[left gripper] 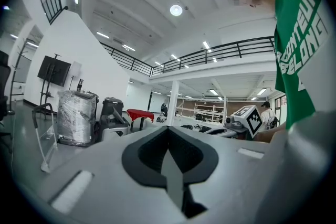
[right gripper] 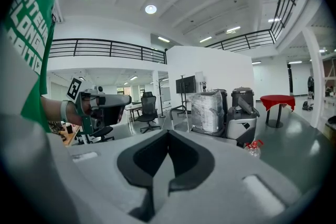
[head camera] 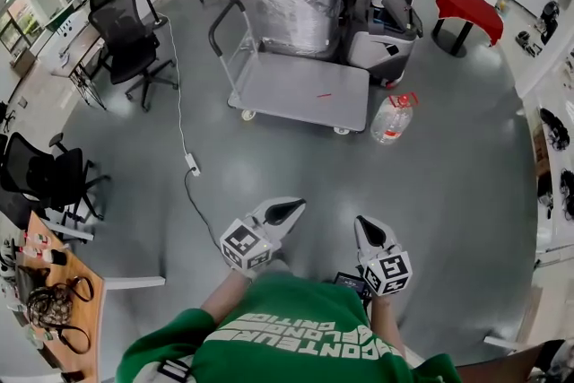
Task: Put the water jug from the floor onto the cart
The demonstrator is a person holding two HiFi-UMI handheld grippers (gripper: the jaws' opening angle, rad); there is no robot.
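Observation:
The clear water jug [head camera: 393,117] with a red cap and label lies tilted on the grey floor, just right of the cart's front corner. It also shows small in the right gripper view, water jug [right gripper: 253,148]. The flat grey cart [head camera: 300,90] with a black push handle stands ahead with its deck bare; its handle [left gripper: 42,134] shows in the left gripper view. Both grippers hover close to my body, far from jug and cart. My left gripper [head camera: 289,210] [left gripper: 169,131] is shut and holds nothing. My right gripper [head camera: 367,229] [right gripper: 168,136] is shut and holds nothing too.
A plastic-wrapped stack [head camera: 294,0], black bins and a grey machine [head camera: 384,31] stand behind the cart. A red table [head camera: 466,6] is at the back right. Office chairs [head camera: 133,45] stand at the left. A cable with a power strip [head camera: 191,164] lies on the floor; a wooden desk [head camera: 54,309] is at lower left.

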